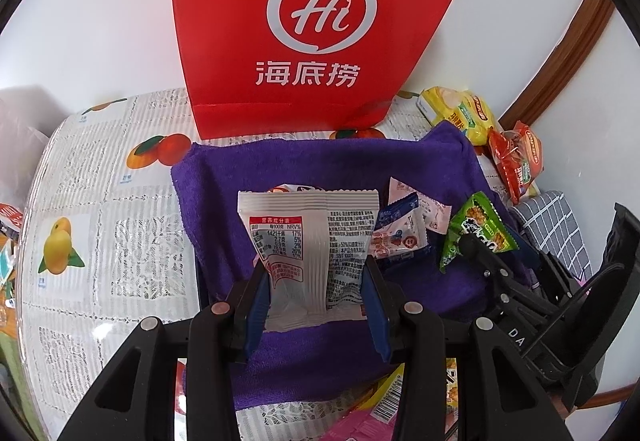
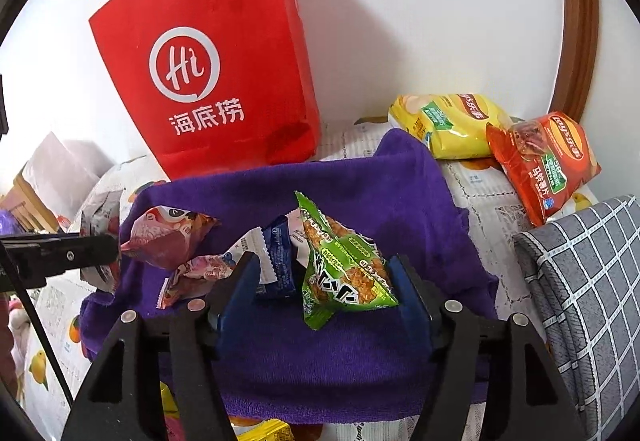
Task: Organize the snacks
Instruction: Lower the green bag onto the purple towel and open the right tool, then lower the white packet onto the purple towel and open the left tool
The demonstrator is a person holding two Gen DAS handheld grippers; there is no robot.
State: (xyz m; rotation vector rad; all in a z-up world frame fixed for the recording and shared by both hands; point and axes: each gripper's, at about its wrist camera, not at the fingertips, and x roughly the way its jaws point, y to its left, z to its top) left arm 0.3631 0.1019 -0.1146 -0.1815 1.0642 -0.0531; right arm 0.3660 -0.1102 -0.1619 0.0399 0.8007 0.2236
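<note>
Left wrist: gripper [image 1: 316, 305] clamps silver packet [image 1: 308, 241] over purple towel [image 1: 320, 169]; right gripper [image 2: 324, 297] loose around green packet [image 2: 344, 273]

Lighting and image quality, both wrist views: bright, even, diffuse indoor light.

Strong barrel distortion is noted; black vignette fills all corners. A soft shadow is cast by the red paper bag [image 2: 208, 81] onto the white wall [image 2: 420, 21] to its right. Mild glare is seen on the silver snack packet [image 1: 308, 241] and the glossy desk cover [image 1: 100, 201]. Near black fingers [image 2: 240, 281] are rendered slightly soft; the centre is sharp.
</note>
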